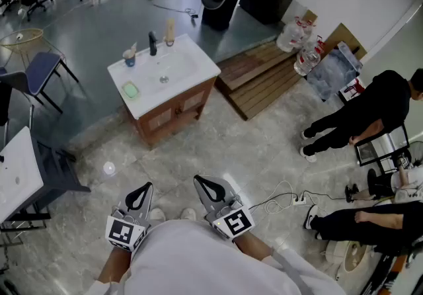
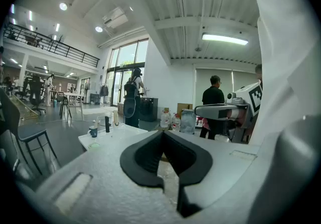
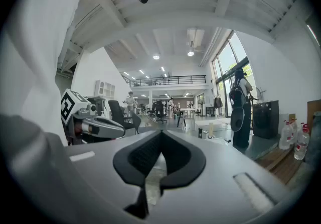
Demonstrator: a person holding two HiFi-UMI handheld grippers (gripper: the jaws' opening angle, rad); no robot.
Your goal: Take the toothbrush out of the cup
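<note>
A small blue cup point(image 1: 129, 57) with a toothbrush standing in it sits at the back left of a white washstand top point(image 1: 185, 65), far ahead of me across the floor. In the left gripper view the cup point(image 2: 93, 131) shows small, left of the jaw tips. My left gripper point(image 1: 139, 196) point(image 2: 163, 133) and right gripper point(image 1: 209, 188) point(image 3: 160, 133) hang side by side close to my body, both shut and empty, well short of the washstand. From the right gripper view the cup is too small to make out.
On the washstand stand a black tap point(image 1: 153, 43), a pale bottle point(image 1: 170, 31) and a green soap dish point(image 1: 130, 90). A chair point(image 1: 41, 70) is at its left, a wooden pallet point(image 1: 261, 75) at its right. People point(image 1: 360, 114) and a floor cable point(image 1: 281, 200) are at the right.
</note>
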